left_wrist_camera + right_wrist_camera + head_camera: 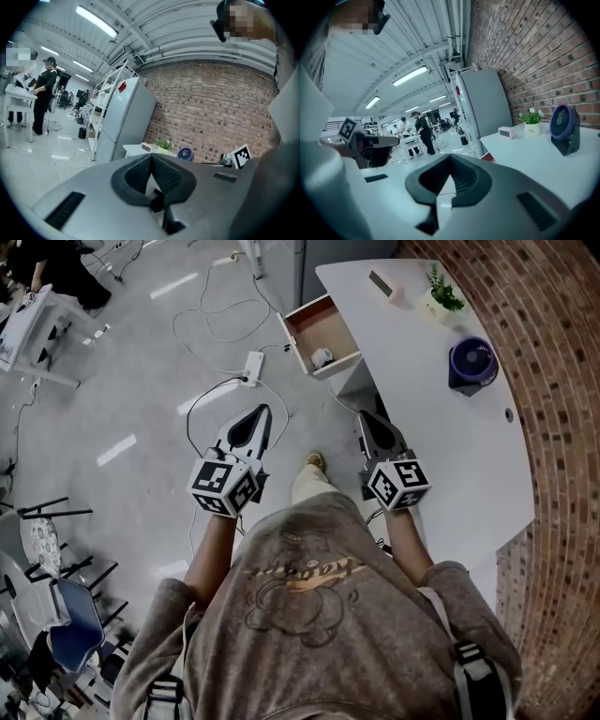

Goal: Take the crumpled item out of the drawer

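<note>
The foreground of the head view is filled by the person's grey sweatshirt (309,615), from which both forearms are held out ahead, roughly side by side. The left gripper (262,412) is carried over the grey floor (141,381), and the right gripper (367,416) is carried at the edge of the white table (441,446); both are pointed forward, nearly level, toward the open drawer (330,318). In each gripper's own view the jaws are seen pressed together at their tips with nothing between them. The crumpled item (322,357) is seen only from the head view, lying at the near end of the drawer, well apart from both grippers. A power strip (253,367) with its cables is laid on the floor beyond the left gripper. Farther along the table a purple fan (472,364), a small potted plant (441,292) and a little clock (382,283) are set near the brick wall (562,381). Only the gripper views take in the tall grey refrigerator (126,117) past the table's end and the people (418,133) standing far back in the hall.
</note>
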`<state>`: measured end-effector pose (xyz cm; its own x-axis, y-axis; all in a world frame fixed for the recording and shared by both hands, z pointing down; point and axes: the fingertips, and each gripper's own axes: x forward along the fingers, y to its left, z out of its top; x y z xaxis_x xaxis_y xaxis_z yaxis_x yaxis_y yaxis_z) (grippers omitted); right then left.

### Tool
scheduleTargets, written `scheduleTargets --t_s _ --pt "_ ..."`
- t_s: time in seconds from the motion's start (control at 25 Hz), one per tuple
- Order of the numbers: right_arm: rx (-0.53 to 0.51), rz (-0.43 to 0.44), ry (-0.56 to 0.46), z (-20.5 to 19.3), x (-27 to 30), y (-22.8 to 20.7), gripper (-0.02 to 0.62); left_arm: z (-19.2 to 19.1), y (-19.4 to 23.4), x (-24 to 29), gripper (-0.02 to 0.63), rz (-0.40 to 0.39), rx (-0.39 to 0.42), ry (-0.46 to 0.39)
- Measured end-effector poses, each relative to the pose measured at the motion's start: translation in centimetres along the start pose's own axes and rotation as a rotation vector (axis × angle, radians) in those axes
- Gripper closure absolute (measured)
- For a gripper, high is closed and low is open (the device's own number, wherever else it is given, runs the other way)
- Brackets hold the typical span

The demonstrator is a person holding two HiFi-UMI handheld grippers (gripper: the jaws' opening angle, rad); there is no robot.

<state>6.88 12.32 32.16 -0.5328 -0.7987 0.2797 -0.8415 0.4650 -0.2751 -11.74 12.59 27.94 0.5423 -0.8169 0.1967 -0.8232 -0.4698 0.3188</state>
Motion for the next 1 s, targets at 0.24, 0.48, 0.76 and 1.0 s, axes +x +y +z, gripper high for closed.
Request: scheduleTargets --t_s 0.24,0.48,0.76,1.0 --pt "-0.006 0.022 0.003 2.4 4.0 -3.4 0.598 1.8 1.3 4.5 0.598 0.012 -0.007 -0.005" --pt "-0.007 0.028 0.023 3.9 7.5 -6.5 0.598 2.5 3.1 9.2 0.598 0.032 -0.017 -0.009" --pt "-0.021 0.058 0.046 4.6 11.0 -8.1 0.598 3.2 4.4 12.7 0.598 0.035 -0.029 -0.009" --pt "-0.015 0.023 0.052 5.6 13.3 -9.3 0.598 4.1 6.4 15.5 0.598 0.003 -0.025 -0.007"
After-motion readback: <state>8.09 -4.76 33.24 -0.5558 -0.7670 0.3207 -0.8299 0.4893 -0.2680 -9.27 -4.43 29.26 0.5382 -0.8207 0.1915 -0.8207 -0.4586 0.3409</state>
